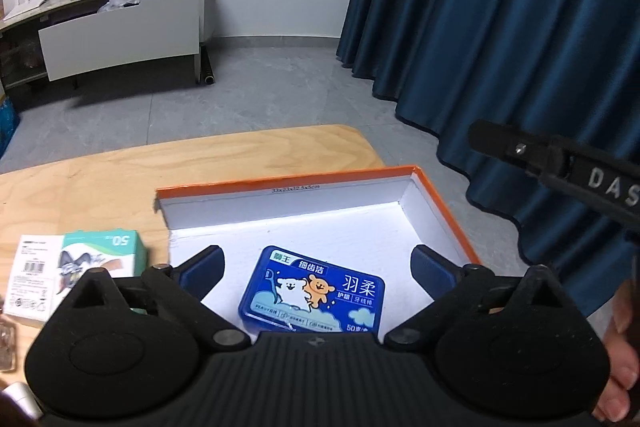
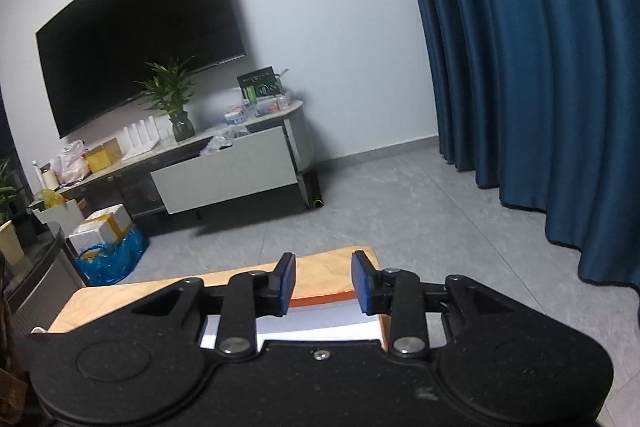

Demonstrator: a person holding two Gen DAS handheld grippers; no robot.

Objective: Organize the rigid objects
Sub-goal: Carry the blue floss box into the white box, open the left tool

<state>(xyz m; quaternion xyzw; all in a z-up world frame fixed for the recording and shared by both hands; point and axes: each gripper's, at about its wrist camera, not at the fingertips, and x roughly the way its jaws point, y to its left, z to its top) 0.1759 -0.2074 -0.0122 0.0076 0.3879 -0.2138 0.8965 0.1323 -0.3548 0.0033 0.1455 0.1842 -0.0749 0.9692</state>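
Note:
An orange-rimmed white box [image 1: 440,203] lies open on the wooden table [image 1: 100,183]. A blue floss-pick tin [image 1: 314,291] with cartoon bears lies flat inside it. My left gripper [image 1: 316,263] is wide open above the box, its blue pads on either side of the tin and apart from it. A green and white carton [image 1: 102,251] sits on the table left of the box. My right gripper [image 2: 323,283] is open and empty, raised above the box's far orange edge [image 2: 320,297]. Part of the right gripper shows at the right of the left wrist view [image 1: 560,163].
A white barcode box [image 1: 32,275] lies by the green carton, and a clear item [image 1: 8,343] sits at the left edge. Blue curtains [image 2: 540,67] hang to the right. A TV stand [image 2: 224,171] with clutter stands across the grey floor.

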